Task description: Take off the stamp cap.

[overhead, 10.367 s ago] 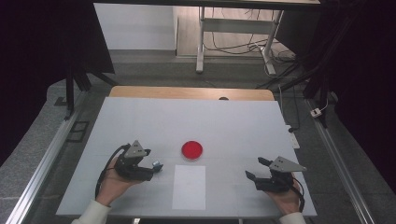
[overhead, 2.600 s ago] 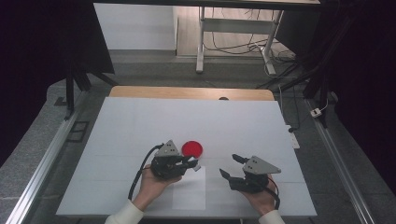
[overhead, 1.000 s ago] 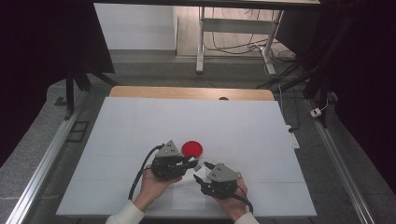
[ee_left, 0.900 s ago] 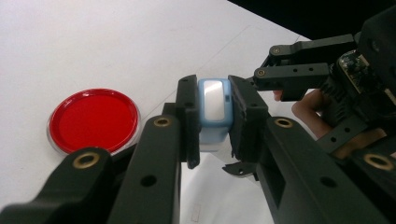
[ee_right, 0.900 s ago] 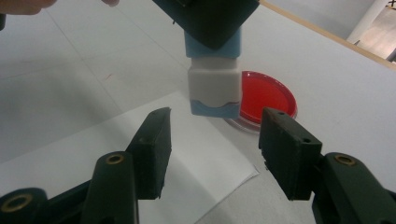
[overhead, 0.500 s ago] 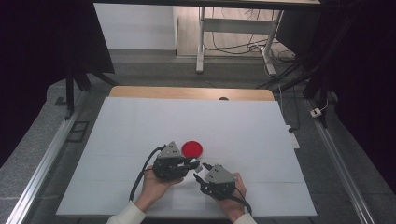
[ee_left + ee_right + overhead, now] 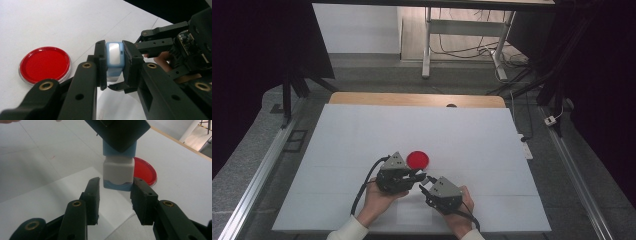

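My left gripper (image 7: pixel 114 45) is shut on a small light-blue and white block (image 7: pixel 115 65) and holds it just above the table. Seen from above, that gripper (image 7: pixel 417 176) sits just below a round red dish (image 7: pixel 418 159). My right gripper (image 7: pixel 116 181) faces it, and its jaws have just been closing. The block's white lower end (image 7: pixel 117 173) stands between them, with a thin gap showing at the left pad. From above, the right gripper (image 7: pixel 426 184) meets the left tip to tip. The red dish (image 7: pixel 45 65) lies flat beside the block.
The white table top (image 7: pixel 362 135) spreads wide around the hands, with a wooden strip (image 7: pixel 417 99) at its far edge. A white paper sheet (image 7: pixel 75 185) lies under the grippers. Metal rails (image 7: pixel 257 175) run along both sides.
The left hand has come in from the left to beside the red dish. The right hand has moved left to meet it, and its jaws have narrowed around the block's lower end.
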{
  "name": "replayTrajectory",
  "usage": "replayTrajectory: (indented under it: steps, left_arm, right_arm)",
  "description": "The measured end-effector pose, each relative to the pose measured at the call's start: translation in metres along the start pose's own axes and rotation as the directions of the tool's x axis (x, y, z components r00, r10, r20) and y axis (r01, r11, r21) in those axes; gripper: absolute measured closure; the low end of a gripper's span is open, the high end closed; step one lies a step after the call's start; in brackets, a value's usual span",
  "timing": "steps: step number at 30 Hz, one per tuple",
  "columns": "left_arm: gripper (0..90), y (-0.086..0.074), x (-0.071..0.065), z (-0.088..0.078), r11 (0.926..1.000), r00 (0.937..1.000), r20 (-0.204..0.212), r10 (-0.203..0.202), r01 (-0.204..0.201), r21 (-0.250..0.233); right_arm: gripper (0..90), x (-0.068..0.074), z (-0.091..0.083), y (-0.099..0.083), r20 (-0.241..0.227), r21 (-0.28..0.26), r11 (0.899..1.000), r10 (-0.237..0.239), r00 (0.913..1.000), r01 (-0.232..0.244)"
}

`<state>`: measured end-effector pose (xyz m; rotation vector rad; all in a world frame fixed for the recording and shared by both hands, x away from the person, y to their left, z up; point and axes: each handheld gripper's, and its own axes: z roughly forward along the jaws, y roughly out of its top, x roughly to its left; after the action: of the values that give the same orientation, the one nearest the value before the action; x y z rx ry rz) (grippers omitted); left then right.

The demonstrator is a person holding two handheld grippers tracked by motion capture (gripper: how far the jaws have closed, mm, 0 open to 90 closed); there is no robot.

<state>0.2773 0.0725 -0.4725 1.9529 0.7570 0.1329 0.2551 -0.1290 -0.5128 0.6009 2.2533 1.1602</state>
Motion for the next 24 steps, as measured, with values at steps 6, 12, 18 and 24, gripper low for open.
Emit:
replayTrajectory:
  steps: [6,12,18,24]
  left_arm:
    - [74.9,-0.0002,-0.0006,0.0011,1.0000,1.0000,0.001,0.001,-0.001,0.002]
    - [74.9,-0.0004,-0.0007,0.0015,1.0000,1.0000,-0.002,0.002,-0.002,0.004]
    - [75.0,-0.0006,-0.0011,0.0023,1.0000,1.0000,-0.006,0.003,-0.003,0.008]
    - [74.9,-0.0008,-0.0015,0.0032,0.9999,0.9999,-0.009,0.005,-0.005,0.010]
  right_arm:
    - [62.9,-0.0008,-0.0003,-0.0002,0.009,-0.001,1.000,0.002,1.0000,-0.002]
    - [63.3,-0.0001,0.0002,0.0000,0.011,0.007,1.000,-0.009,0.9999,0.009]
    - [63.2,0.0008,0.0008,0.0002,0.023,0.018,1.000,-0.026,0.9994,0.026]
    - [63.3,0.0024,0.0018,0.0006,0.031,0.026,0.999,-0.043,0.9986,0.042]
